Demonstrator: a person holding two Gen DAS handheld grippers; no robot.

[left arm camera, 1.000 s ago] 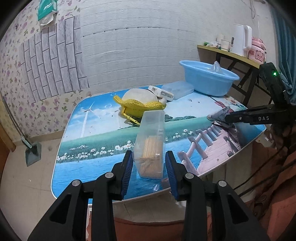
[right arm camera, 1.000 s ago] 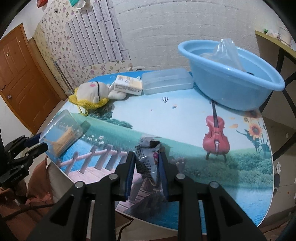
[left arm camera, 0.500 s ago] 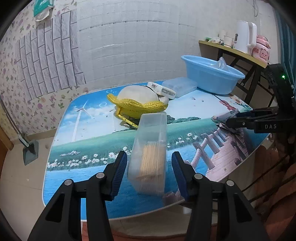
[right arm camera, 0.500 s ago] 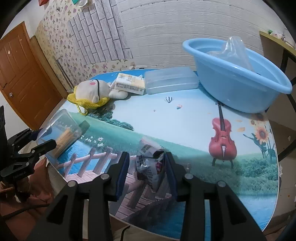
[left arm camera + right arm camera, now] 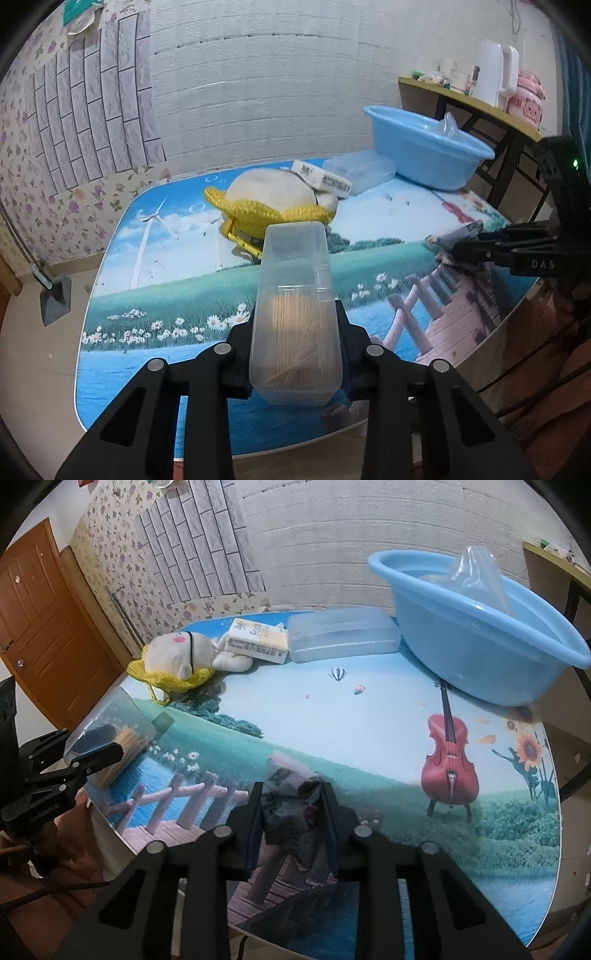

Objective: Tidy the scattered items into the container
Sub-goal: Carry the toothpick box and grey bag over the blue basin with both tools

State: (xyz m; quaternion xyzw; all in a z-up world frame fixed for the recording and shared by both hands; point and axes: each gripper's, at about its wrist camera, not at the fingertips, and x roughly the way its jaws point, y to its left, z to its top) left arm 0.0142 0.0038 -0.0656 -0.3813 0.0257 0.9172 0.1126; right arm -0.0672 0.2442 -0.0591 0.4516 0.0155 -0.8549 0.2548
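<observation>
A clear plastic box of toothpicks (image 5: 295,295) sits at the table's near edge, and my left gripper (image 5: 295,328) is shut on its lower half. From the right wrist view the same box (image 5: 122,720) and left gripper (image 5: 98,749) show at the far left. A crumpled printed packet (image 5: 284,779) lies between the pads of my right gripper (image 5: 291,797); its jaws are closing and the pads press on the packet. The blue basin (image 5: 461,653) stands at the table's far right with a clear plastic bag (image 5: 476,568) inside.
At the back of the table are a white plush toy in a yellow knit (image 5: 177,661), a small carton (image 5: 258,642) and a clear lidded box (image 5: 340,635). A side shelf with a white kettle (image 5: 491,74) stands behind the basin. A brown door (image 5: 48,627) is at left.
The left gripper opened wider around the toothpick box, moved forward, then closed on it. The right gripper opened slightly around the packet and closed on it again.
</observation>
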